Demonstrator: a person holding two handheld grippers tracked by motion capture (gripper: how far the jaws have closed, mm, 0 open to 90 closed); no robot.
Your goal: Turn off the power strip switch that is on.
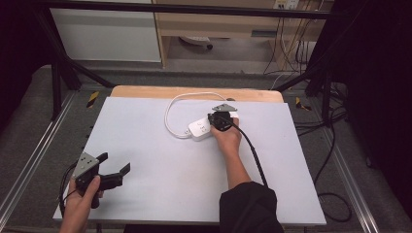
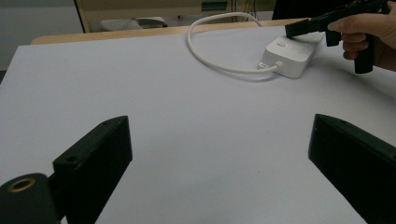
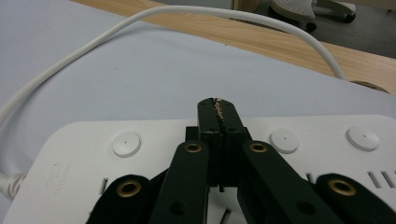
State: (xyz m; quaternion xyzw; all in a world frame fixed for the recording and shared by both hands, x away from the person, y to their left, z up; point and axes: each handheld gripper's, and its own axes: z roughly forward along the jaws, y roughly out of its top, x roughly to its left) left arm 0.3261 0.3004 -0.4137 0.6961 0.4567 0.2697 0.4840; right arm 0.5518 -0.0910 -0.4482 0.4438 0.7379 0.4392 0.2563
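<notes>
A white power strip [image 1: 201, 128] is lying on the far middle of the bench [image 1: 160, 160], its white cord [image 1: 171, 109] looping off its left end toward the far edge and curving back to the right. The right tongs [image 1: 219, 118] are hovering directly over the right part of the strip, held by the right hand [image 1: 227, 138]; in the right gripper view the tongs [image 3: 218, 112] are sitting pressed together with nothing between them, their tips lying over the strip's top face [image 3: 154, 135] among its round buttons [image 3: 126, 143], though whether they are touching the plastic cannot be told. The left tongs [image 1: 115, 165] are resting well apart from the strip, at the near left corner of the bench, gripped by the left hand [image 1: 82, 199]; in the left gripper view these tongs [image 2: 219, 154] are standing wide open and empty, bare bench showing between them, with the strip [image 2: 292, 56] far off to the right and the right tongs [image 2: 308, 25] above it. Open grey surface is stretching between the two tongs and across the whole left and near part of the bench. Beyond the far edge a strip of wood [image 1: 194, 92] is showing, and the black cable [image 1: 252, 150] of the right tongs is trailing back along the forearm toward the near edge.
</notes>
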